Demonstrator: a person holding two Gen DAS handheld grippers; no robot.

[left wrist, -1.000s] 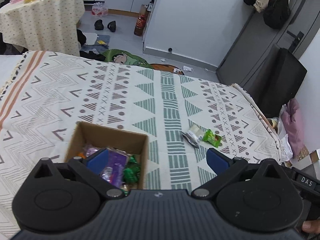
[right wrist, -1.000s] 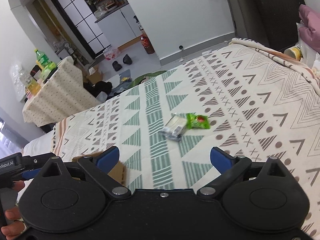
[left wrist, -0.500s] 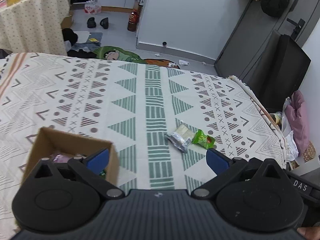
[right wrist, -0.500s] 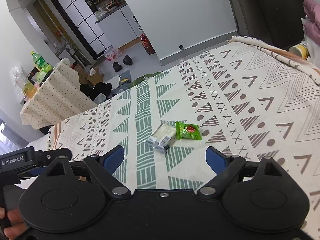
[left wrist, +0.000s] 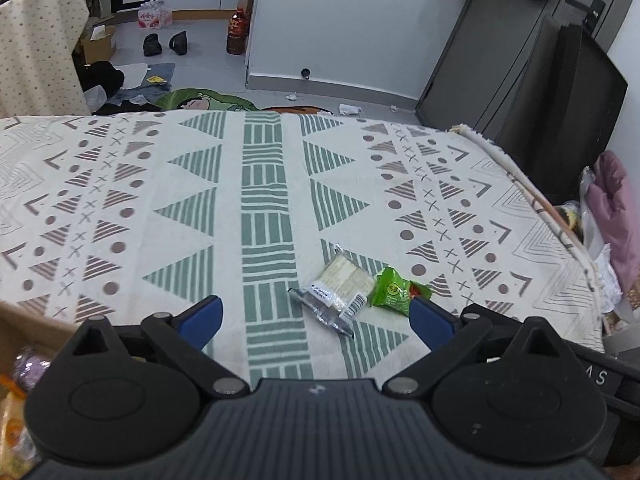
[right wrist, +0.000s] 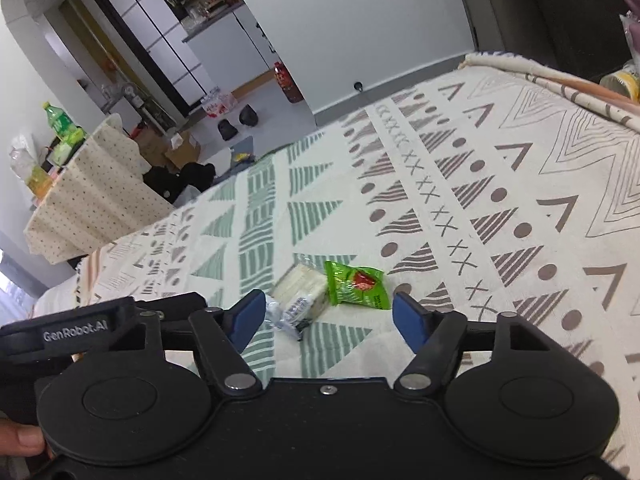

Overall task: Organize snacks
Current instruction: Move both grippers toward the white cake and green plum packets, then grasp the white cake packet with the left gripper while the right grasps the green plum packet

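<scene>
Together on the patterned bedspread [left wrist: 256,208], toward its right edge, lie two snacks: a clear-wrapped pack of pale wafers [left wrist: 340,285] and, touching its right side, a green snack packet [left wrist: 392,290]. From the left wrist view, the left gripper [left wrist: 316,314] has its blue-tipped fingers [left wrist: 202,316] spread wide and empty, with both snacks lying just ahead between them. Only this view shows the cardboard box [left wrist: 24,322] at the lower left, with wrapped snacks [left wrist: 12,428] inside, blurred. The right wrist view shows the right gripper [right wrist: 329,314] equally wide apart and holding nothing, low over the wafer pack [right wrist: 300,292] and the green packet [right wrist: 356,285], whose red picture is plain here. It alone shows the body of the left gripper marked GenRobot.AI at the left and a thumb [right wrist: 22,438] at the bottom left corner. A cloth-draped table [right wrist: 92,188] stands off beyond the bed.
</scene>
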